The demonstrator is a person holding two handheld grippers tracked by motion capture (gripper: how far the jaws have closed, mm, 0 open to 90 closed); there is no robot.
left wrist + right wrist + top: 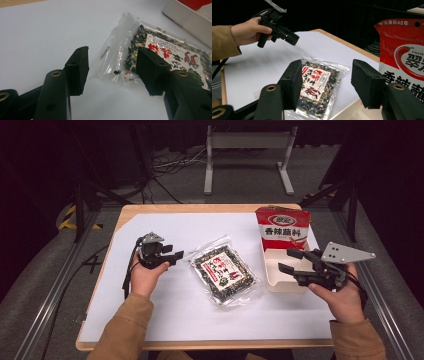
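Nearest the person, two tan sleeves come in over the front edge of the counter (165, 344), which is covered with a white sheet. The left hand (145, 272) holds the left gripper (176, 257) low over the sheet, pointing toward a clear packet of dark dried food (223, 270) with a red-and-white label. Its jaws stand apart with nothing between them, and in the left gripper view (112, 68) the packet's clear sealed edge lies just beyond the tips, not touched. From the right gripper view the same left gripper (293, 38) hangs above the sheet, well short of the packet (318, 87).

The right hand (340, 295) holds the right gripper (290, 261) at the other side, its jaws wide apart and empty, hovering over the near part of a shallow white tray (286, 284). A grey three-cornered plate sits on top of it.

The packet lies flat in the middle of the counter, turned at an angle, between the two grippers and just beside the tray's left wall.

Farther back, a red pouch (282, 227) with white lettering stands leaning in the tray's far end. Beyond the counter's far edge are cables on the floor and a white metal frame (247, 155).
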